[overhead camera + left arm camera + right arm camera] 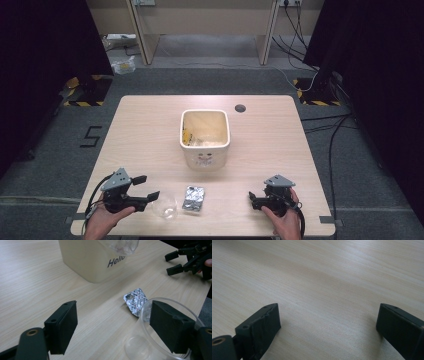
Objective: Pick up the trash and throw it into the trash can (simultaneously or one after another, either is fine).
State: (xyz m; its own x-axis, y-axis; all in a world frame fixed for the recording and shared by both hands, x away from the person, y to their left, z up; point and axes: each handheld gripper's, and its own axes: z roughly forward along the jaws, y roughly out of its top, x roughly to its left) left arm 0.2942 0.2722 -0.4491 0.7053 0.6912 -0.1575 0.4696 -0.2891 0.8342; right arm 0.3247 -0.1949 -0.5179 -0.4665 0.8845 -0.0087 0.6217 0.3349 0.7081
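A cream bin [205, 137] stands mid-table; in the left gripper view its wall [92, 260] reads "Hello" and crumpled clear plastic [122, 245] hangs over its rim. A clear plastic cup [165, 206] lies on its side near the front edge, and a silver blister pack [193, 198] lies just right of it. My left gripper [146, 187] is open beside the cup. In its own view the left gripper [112, 327] has one jaw overlapping the cup [138, 347] at the rim, with the blister pack [136, 300] beyond. My right gripper [252, 199] is open over bare wood [328, 322].
The table [150, 130] has a round cable hole [240, 108] at the back right. Dark curtains flank both sides. Cables run over the floor [330, 140] at the right. The right gripper [175, 262] appears far off in the left gripper view.
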